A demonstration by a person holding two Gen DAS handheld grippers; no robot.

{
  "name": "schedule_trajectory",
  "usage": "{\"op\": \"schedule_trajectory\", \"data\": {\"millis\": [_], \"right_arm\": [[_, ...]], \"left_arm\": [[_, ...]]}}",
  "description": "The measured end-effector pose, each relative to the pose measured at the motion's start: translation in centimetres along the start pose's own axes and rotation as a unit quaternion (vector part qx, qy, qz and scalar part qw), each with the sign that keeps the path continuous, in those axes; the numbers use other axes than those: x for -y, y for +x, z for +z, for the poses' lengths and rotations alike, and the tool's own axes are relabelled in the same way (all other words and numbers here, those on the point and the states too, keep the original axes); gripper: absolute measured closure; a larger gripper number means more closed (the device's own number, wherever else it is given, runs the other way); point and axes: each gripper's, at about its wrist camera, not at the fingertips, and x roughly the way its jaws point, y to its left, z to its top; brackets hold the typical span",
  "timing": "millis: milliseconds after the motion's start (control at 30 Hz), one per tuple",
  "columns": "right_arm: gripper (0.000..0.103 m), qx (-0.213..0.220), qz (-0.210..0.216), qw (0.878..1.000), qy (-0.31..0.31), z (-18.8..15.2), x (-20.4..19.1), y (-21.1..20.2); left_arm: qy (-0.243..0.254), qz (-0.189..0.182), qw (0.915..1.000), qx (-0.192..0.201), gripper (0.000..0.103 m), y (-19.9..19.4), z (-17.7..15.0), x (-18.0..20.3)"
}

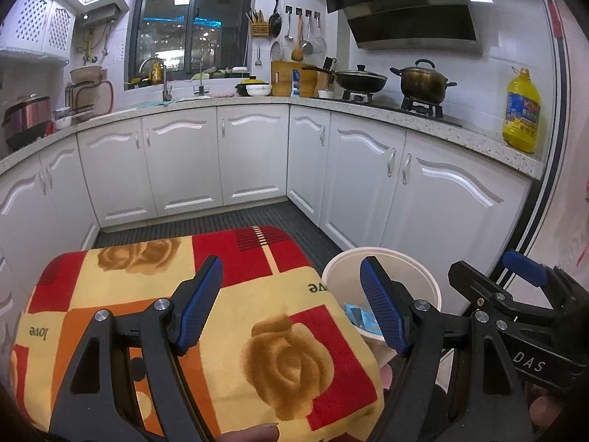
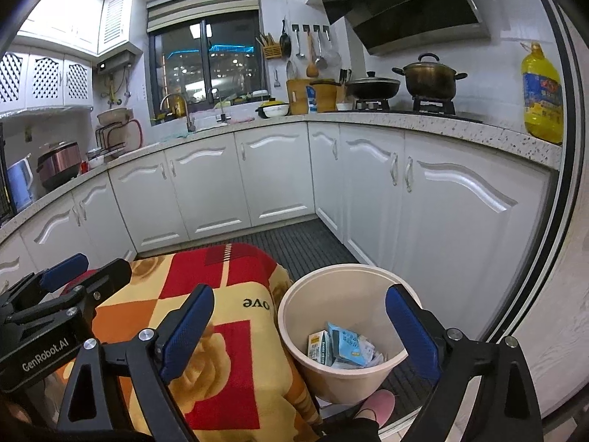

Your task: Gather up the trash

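Beside the blanket-covered table (image 2: 228,335) stands my cream bin (image 2: 342,375), with the trash (image 2: 342,348), blue and white cartons and wrappers, lying at its bottom. My right claw (image 2: 300,335) hangs above the bin's near rim, blue pads spread wide, empty. My left claw (image 1: 294,304) hovers over the blanket, also spread and holding nothing.

A dark ribbed floor (image 2: 294,243) runs between the white cabinets. On it stands a low piece of furniture covered by a red, yellow and orange rose-patterned blanket (image 2: 235,331), printed with "love". Just beside the blanket's right edge a cream bucket (image 2: 346,379) stands on the floor, holding cartons and wrappers (image 2: 342,346). A pink slipper (image 2: 379,405) rests near the bucket's base.
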Motion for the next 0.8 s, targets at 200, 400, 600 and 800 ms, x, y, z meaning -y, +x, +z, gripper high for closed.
{"op": "schedule_trajectory", "data": {"millis": [200, 400, 600, 800], "right_arm": [[0.010, 0.007, -0.004, 1.000, -0.003, 0.11, -0.16, -0.33], [0.010, 0.007, -0.003, 1.000, -0.004, 0.22, -0.16, -0.28], [0.010, 0.008, -0.004, 1.000, -0.008, 0.29, -0.57, -0.30], [0.010, 0.008, -0.002, 1.000, -0.006, 0.21, -0.80, -0.27]], "left_arm": [[-0.003, -0.004, 1.0000, -0.002, 0.027, 0.00, -0.03, 0.04], [-0.003, -0.004, 1.0000, 0.000, 0.027, -0.09, -0.02, -0.07], [-0.005, -0.001, 1.0000, -0.001, 0.027, -0.18, 0.01, -0.39], [-0.005, 0.002, 1.0000, -0.001, 0.027, -0.26, 0.00, -0.37]]}}
